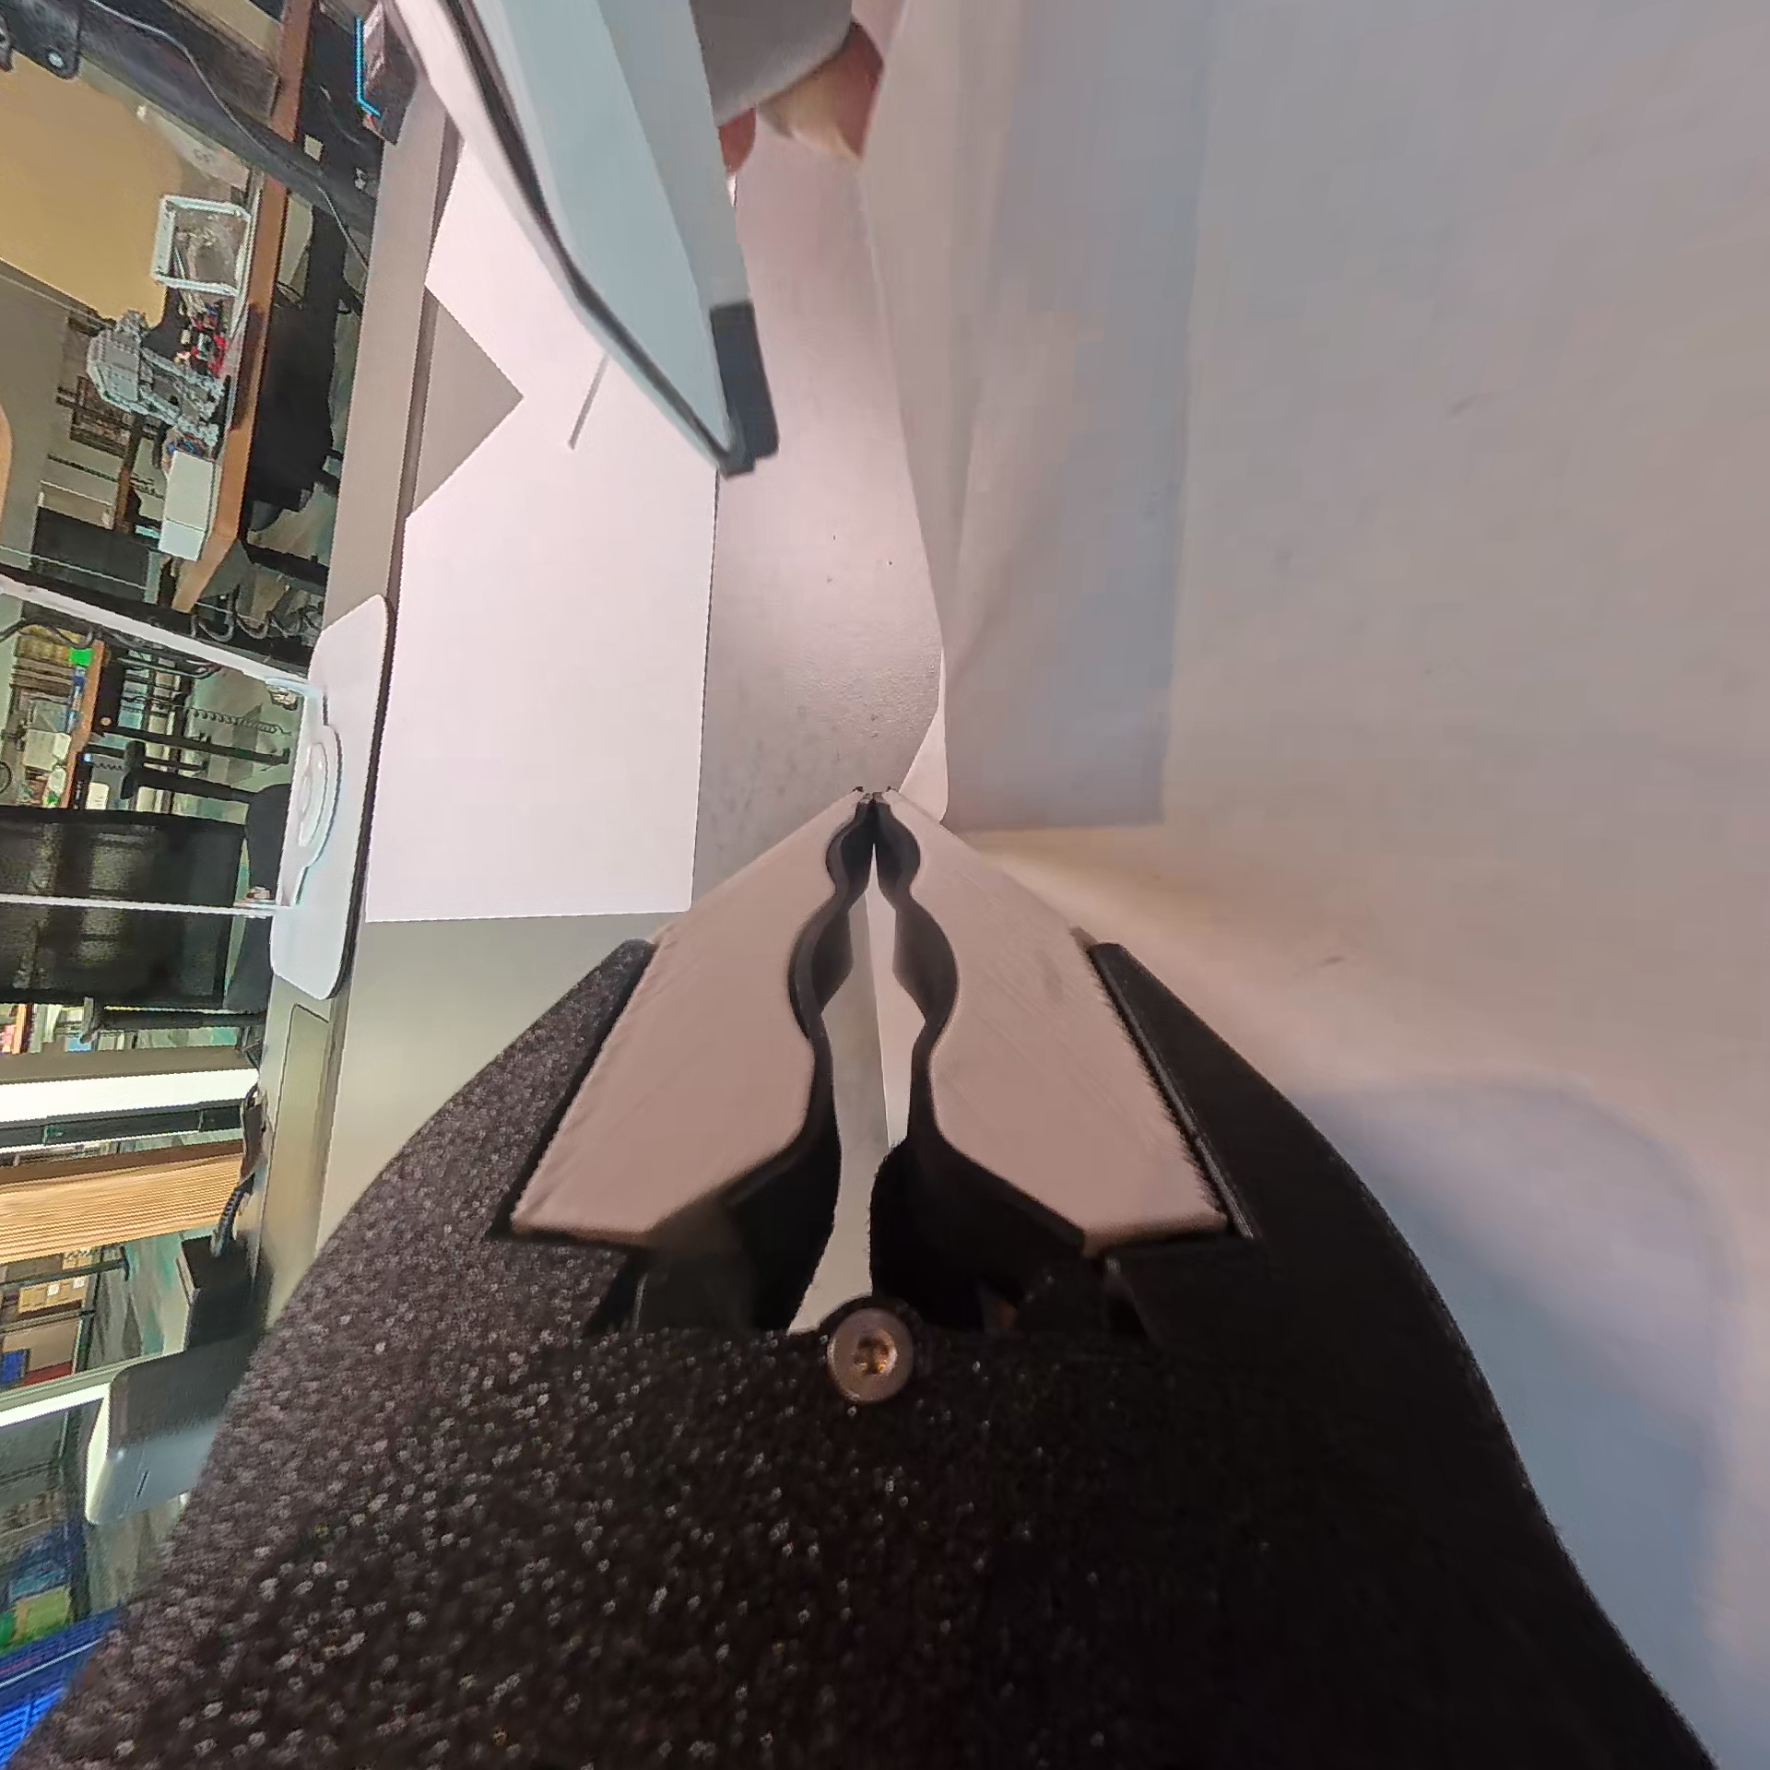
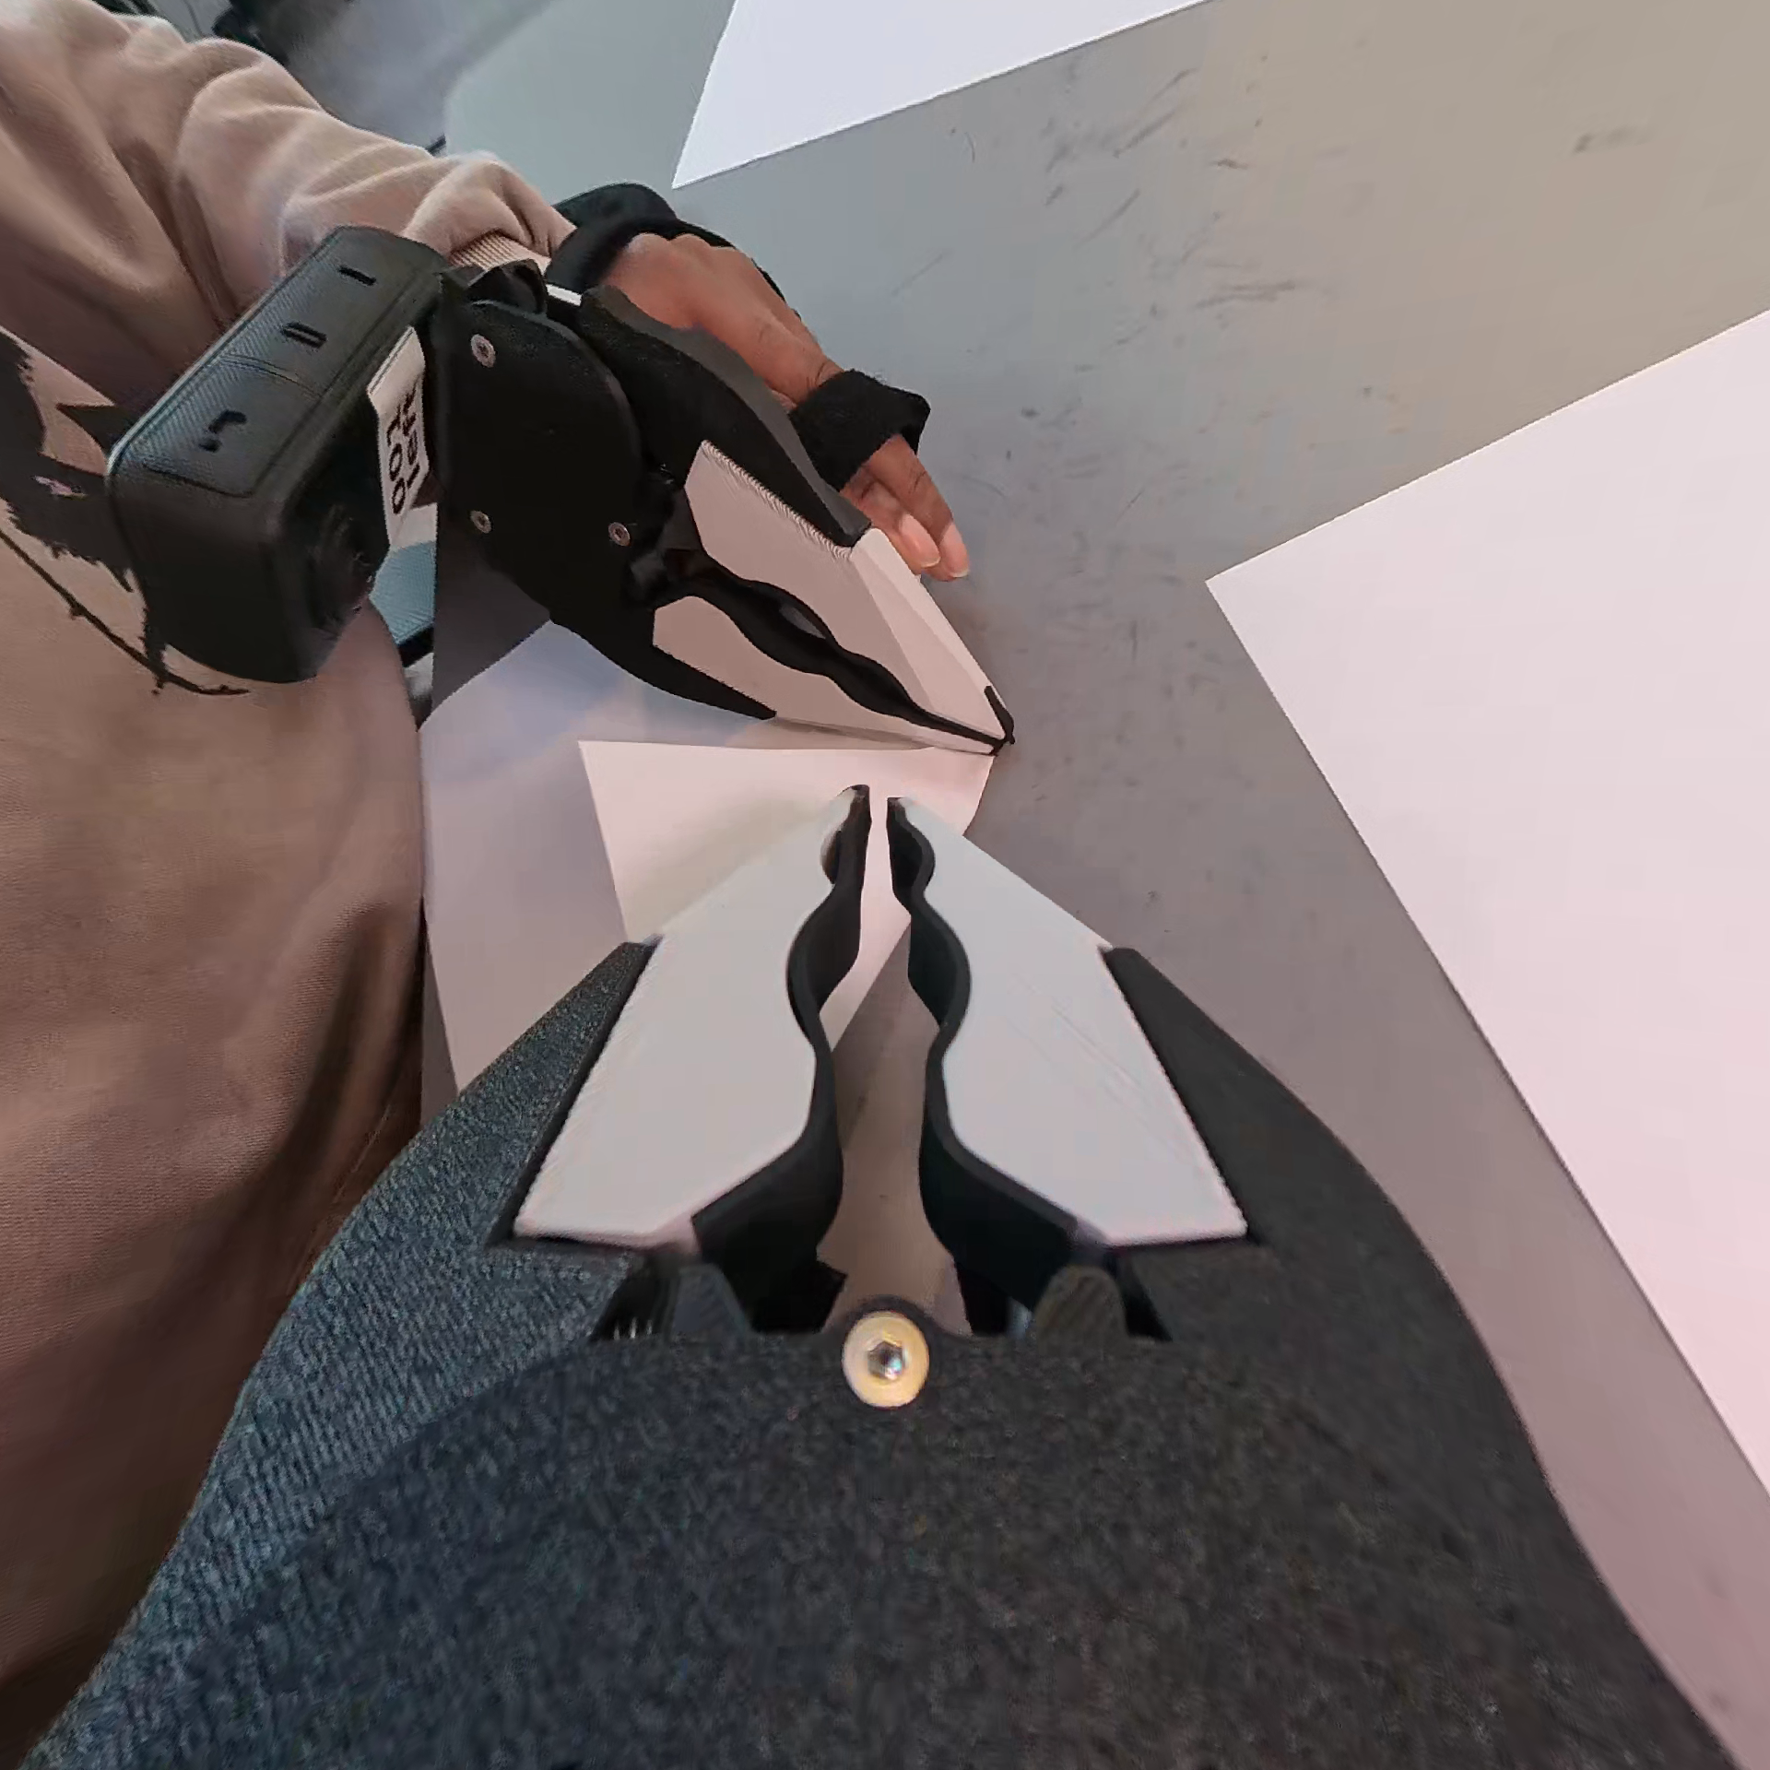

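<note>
Left gripper (image 2: 996, 742), white fingers on a black body: jaws pressed together on the corner of a folded white paper sheet (image 2: 747, 814), tips touching the scratched grey surface (image 2: 1197, 431). In the left wrist view the same gripper (image 1: 873, 797) shows its jaws meeting at the tips with the thin sheet (image 1: 1341, 479) running edge-on between them and curving up on the right of the jaws. A hand (image 2: 824, 383) in a black strap holds this gripper; a beige sleeve (image 2: 192, 239) lies behind it.

Right gripper (image 2: 876, 800), same build: jaws slightly apart, a narrow gap at the tips, gripping nothing. It hangs just above the folded sheet, its tips near those of the left gripper but not touching them. From the left wrist view, 1 white finger with a black pad (image 1: 690, 316) reaches in ahead of the jaws.

A 2nd flat white sheet (image 2: 1532, 718) lies on the surface to the right of the right jaws; a 3rd sheet (image 2: 862, 77) lies well ahead.
</note>
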